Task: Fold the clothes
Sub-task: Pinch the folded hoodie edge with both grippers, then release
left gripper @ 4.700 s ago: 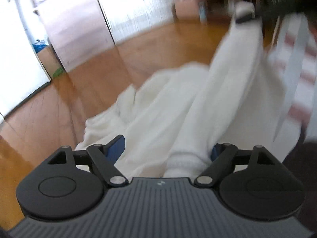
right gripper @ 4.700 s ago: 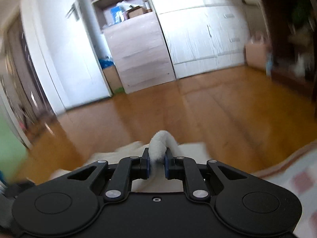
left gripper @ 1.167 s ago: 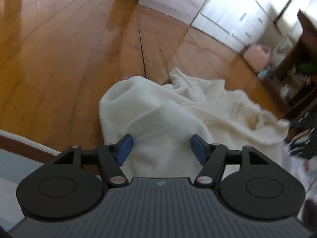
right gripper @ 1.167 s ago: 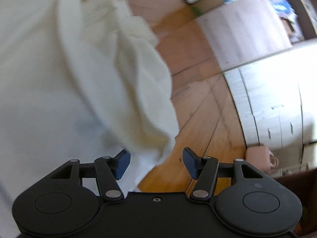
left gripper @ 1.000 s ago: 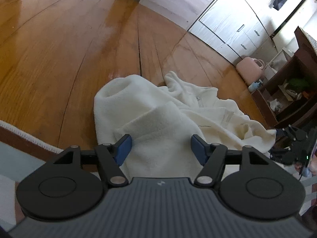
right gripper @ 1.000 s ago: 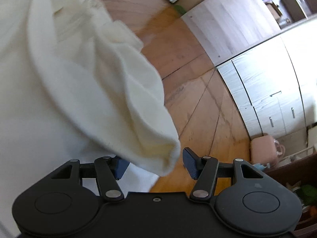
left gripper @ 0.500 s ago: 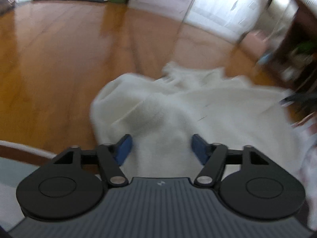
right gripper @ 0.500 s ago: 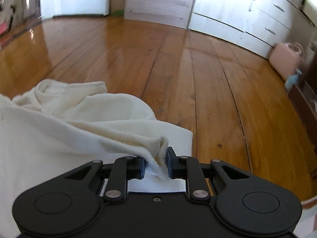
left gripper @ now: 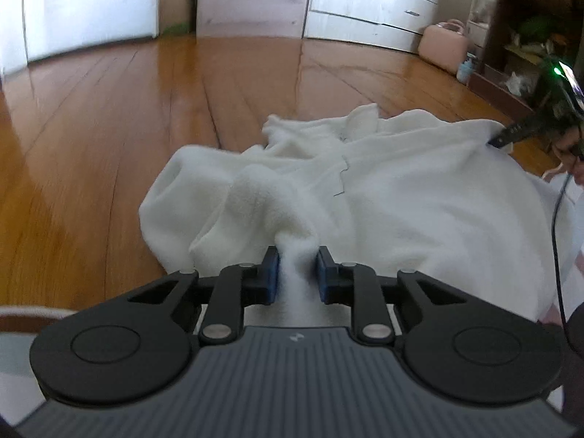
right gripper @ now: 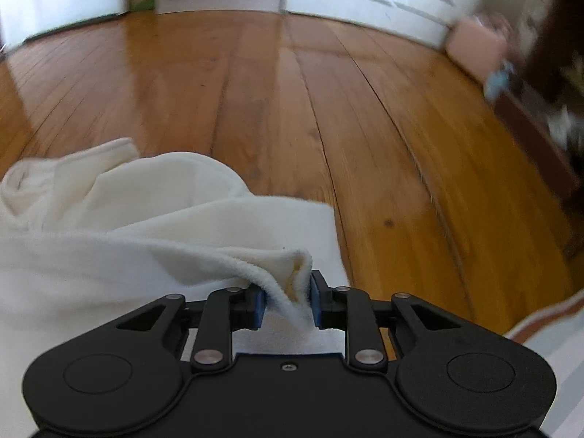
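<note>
While the white fleece garment (left gripper: 401,197) is mostly spread in a rumpled heap on the wooden floor (left gripper: 109,127), both grippers have a bit of it bunched up at the near edge. The left gripper (left gripper: 296,273) has a thick ridge of fleece squeezed between its blue pads (left gripper: 272,277), jaws closing down narrow on it, and the cloth rises from there into a soft hump just beyond. Over on the far right of that view you can see the right gripper's fingertip meeting the garment's right edge, with a black cable (left gripper: 556,226) hanging down nearby.

From the right wrist view, the right gripper (right gripper: 286,303) has a folded hem between its jaws, which are easing open a little; the pads look like they're touching the fabric on both sides, though it's a bit blurry so hard to be sure. A pink case (left gripper: 443,45) sits far right by the white drawers (left gripper: 372,3). A rug edge (right gripper: 540,315) shows near right.
</note>
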A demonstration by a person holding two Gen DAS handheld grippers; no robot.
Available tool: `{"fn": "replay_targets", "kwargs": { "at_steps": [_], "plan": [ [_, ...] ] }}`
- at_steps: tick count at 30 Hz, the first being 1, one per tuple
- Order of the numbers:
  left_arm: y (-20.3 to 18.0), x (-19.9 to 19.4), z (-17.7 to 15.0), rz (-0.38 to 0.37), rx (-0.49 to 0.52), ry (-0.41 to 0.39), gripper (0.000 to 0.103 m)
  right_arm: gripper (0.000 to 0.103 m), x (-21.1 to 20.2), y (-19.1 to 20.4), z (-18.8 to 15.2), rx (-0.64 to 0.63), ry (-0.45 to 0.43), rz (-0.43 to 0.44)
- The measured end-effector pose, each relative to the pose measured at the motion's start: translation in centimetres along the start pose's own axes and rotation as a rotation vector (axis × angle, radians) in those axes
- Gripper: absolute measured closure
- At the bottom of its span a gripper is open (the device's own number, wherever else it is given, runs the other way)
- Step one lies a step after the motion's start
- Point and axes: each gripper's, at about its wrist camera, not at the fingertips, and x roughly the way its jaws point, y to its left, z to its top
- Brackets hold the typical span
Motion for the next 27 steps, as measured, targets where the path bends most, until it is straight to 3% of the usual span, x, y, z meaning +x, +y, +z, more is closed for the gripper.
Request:
{"fn": "replay_targets", "kwargs": {
  "at_steps": [2,6,7,8,13,16,18,20,22,27],
  "plan": [
    [-1.1,-0.6,0.2,0.020,0.070,-0.027,0.082,0.074,0.3,-0.8,-0.1,0.061,0.013,0.019],
    [-2.9,-1.2,0.6,0.031,0.183,-0.041,0.068,0.074,0.8,-2.6,-0.6,0.147,0.039,0.028],
    [-3.2,-1.2,0.6,0.011,0.193,-0.040,0.067,0.079,0.8,-2.9,-0.7,0.149,0.037,0.016],
    [-3.3,-1.1,0.5,-0.013,0.193,-0.038,0.067,0.101,0.8,-3.2,-0.9,0.148,0.034,0.002],
    [-2.9,-1.3,1.1,-0.124,0.115,-0.067,0.061,0.103,0.5,-5.7,-1.2,0.181,0.001,-0.025],
    [-1.1,-2.1,1.8,-0.225,-0.035,-0.114,0.054,0.094,0.3,-7.4,-1.6,0.246,-0.007,0.077],
    [0.3,-2.5,1.9,-0.226,-0.132,-0.150,0.050,0.092,0.0,-8.0,-2.0,0.268,-0.019,0.138],
    [2.2,-2.6,1.8,-0.183,-0.246,-0.183,0.042,0.089,-0.4,-8.1,-2.3,0.253,-0.030,0.197],
    [4.6,-2.4,1.4,-0.119,-0.357,-0.186,0.039,0.079,-0.4,-7.9,-2.4,0.228,-0.031,0.247],
    [8.0,-1.1,-0.4,0.006,-0.475,-0.071,0.032,0.049,-0.4,-7.3,-1.9,0.233,-0.067,0.291]
  ]
}}
